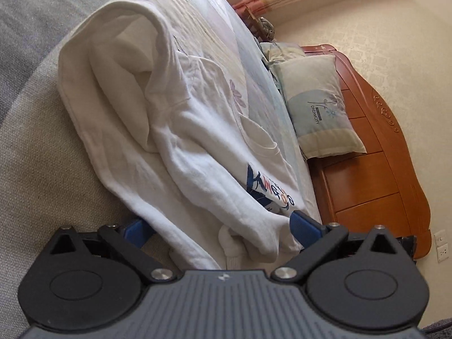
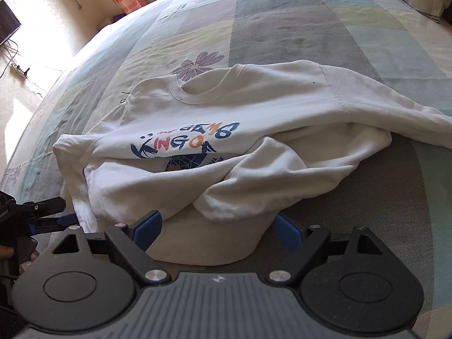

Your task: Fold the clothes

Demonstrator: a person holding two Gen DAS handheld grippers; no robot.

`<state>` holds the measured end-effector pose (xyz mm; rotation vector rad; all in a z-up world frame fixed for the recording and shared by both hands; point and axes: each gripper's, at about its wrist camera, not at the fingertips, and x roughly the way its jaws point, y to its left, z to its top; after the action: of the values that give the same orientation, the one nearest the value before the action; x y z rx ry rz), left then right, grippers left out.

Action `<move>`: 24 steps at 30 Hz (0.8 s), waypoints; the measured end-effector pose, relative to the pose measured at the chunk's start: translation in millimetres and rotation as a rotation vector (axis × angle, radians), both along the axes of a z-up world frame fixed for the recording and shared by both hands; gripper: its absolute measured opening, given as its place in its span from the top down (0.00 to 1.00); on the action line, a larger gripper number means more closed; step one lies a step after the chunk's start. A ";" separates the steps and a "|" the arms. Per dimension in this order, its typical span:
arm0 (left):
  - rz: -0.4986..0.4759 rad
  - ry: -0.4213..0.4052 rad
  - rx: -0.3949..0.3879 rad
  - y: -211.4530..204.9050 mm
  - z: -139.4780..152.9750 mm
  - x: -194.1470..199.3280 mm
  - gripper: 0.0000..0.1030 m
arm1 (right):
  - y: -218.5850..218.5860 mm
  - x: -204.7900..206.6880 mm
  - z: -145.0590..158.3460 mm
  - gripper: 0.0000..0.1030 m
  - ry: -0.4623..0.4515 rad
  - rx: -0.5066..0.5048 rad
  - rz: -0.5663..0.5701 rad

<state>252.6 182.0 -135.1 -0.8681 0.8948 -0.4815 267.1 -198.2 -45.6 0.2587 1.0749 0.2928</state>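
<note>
A white sweatshirt [image 2: 254, 113] lies crumpled on a bed [image 2: 310, 28] covered by a pale patchwork sheet with purple flower prints. Its round ribbed neckline sits just below one of those flowers, on the side of the garment away from the right wrist camera. Across the chest runs blue and orange lettering, with part of a dark blue graphic showing beneath a fold. The nearer half of the sweatshirt is bunched: one sleeve is doubled over the body, and the ribbed hem bulges toward the camera. The fabric looks thick and soft, with deep rounded creases.

The right gripper [image 2: 217, 226] hangs over the near hem of the sweatshirt, its blue-padded jaws spread wide with the hem between them; the pads do not press on the cloth. The left gripper [image 1: 223, 226] is at the sweatshirt's other end, jaws also spread apart, a bunched cuff and sleeve lying between the blue pads without being pinched. In the right wrist view it shows at the sweatshirt's left edge, held by a hand [image 2: 8, 252].

Beyond the sweatshirt, a pillow [image 1: 319, 107] leans on the wooden headboard [image 1: 375, 155].
</note>
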 end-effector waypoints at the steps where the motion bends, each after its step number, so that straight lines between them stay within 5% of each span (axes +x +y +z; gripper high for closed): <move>1: 0.000 -0.005 0.005 -2.6 0.4 1.2 0.03 | 2.0 0.8 0.2 0.12 0.001 -0.005 0.000; 5: -0.002 0.012 -0.019 -1.9 2.2 -11.2 0.05 | 8.4 3.9 -0.9 0.12 0.009 -0.012 0.007; 10: 0.135 0.047 -0.040 3.9 -6.1 -17.5 0.26 | 5.3 5.5 -2.7 0.12 0.013 -0.013 0.020; 15: 0.293 0.111 -0.060 -2.7 -8.7 -15.4 0.30 | -8.8 11.7 -8.7 0.12 0.021 0.005 0.020; 19: 0.394 0.188 -0.139 -7.2 -19.0 -32.3 0.46 | -23.5 12.0 -10.3 0.12 0.014 0.022 0.037; 24: 0.511 0.199 -0.157 -14.6 -39.4 -38.7 0.82 | -56.2 12.8 -20.1 0.12 0.030 0.053 0.023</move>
<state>213.9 167.4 -174.5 -1.2591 0.7829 -0.0196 279.9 -254.4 -65.7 0.2989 1.1010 0.3385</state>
